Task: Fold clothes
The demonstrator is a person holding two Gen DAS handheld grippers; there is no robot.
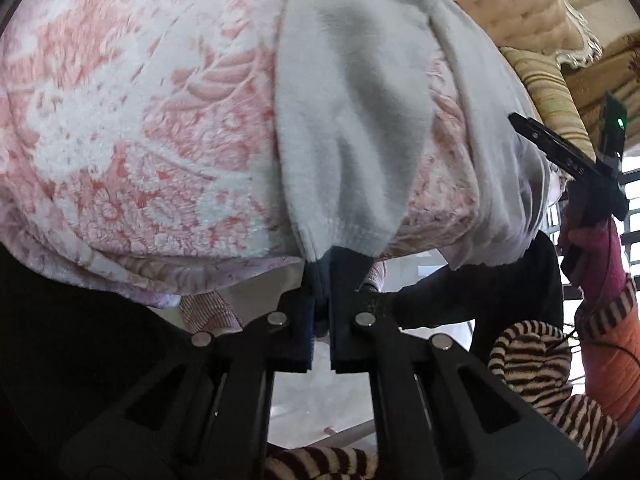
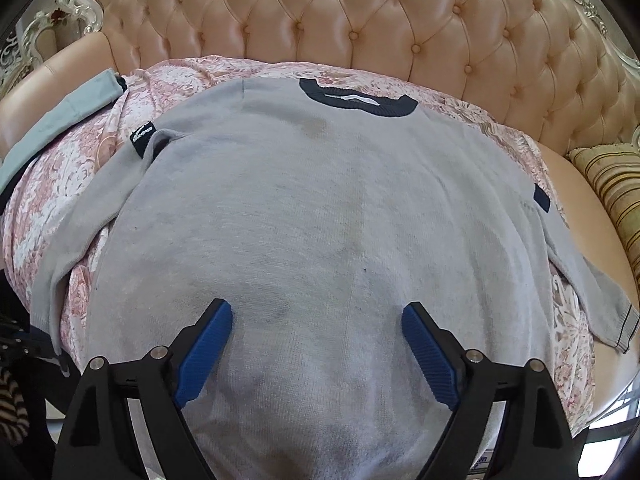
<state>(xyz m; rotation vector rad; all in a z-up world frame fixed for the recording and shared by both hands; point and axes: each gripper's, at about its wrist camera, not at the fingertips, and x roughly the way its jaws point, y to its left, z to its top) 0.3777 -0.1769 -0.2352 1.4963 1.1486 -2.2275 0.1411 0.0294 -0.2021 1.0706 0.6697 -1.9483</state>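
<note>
A grey sweater (image 2: 320, 220) with a dark blue collar (image 2: 356, 100) lies spread flat on a pink floral blanket (image 2: 52, 184) over a sofa. My right gripper (image 2: 316, 316) is open, its blue pads (image 2: 208, 344) hovering just over the sweater's lower body. My left gripper (image 1: 320, 276) is shut on the cuff end of the sweater's sleeve (image 1: 344, 128), which stretches away over the blanket (image 1: 120, 120). The right gripper (image 1: 560, 152) shows at the right edge of the left wrist view. The other sleeve (image 2: 588, 292) lies out to the right.
A tufted peach sofa back (image 2: 360, 12) rises behind the blanket. A striped cushion (image 2: 616, 192) sits at the right. A light blue-grey garment (image 2: 60, 120) lies at the left. The person's striped sleeve (image 1: 532, 360) is near the left gripper.
</note>
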